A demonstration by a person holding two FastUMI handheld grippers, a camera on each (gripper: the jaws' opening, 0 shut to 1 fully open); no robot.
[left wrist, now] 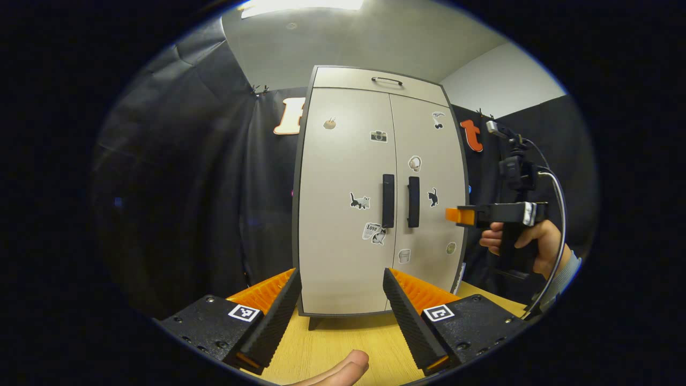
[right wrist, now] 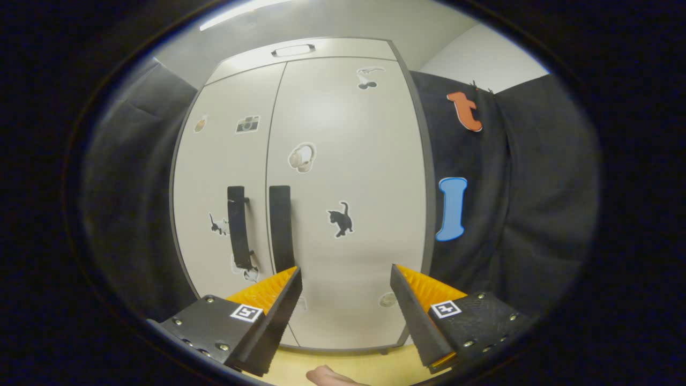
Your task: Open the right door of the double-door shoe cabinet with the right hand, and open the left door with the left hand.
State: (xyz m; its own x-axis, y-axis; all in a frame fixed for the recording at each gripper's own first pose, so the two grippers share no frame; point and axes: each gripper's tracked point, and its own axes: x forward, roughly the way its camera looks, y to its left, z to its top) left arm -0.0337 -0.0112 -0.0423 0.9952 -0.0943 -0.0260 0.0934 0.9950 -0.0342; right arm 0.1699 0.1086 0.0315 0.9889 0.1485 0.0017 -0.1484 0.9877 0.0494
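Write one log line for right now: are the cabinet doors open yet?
doors: left door and right door both shut | left gripper: open, back from cabinet | right gripper: open, near right handle, not gripping

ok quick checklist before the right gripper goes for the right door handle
1. Both doors shut: ok, right door and left door sit flush.
2. Right handle free: ok, nothing on it.
3. Right gripper open: ok, jaws stand wide apart.
4. Right gripper lined up: not ok, the handle sits over its left finger, off centre.
5. Left gripper ready: ok, open, facing the cabinet, back from the left handle.
6. Door swing room: cannot tell.
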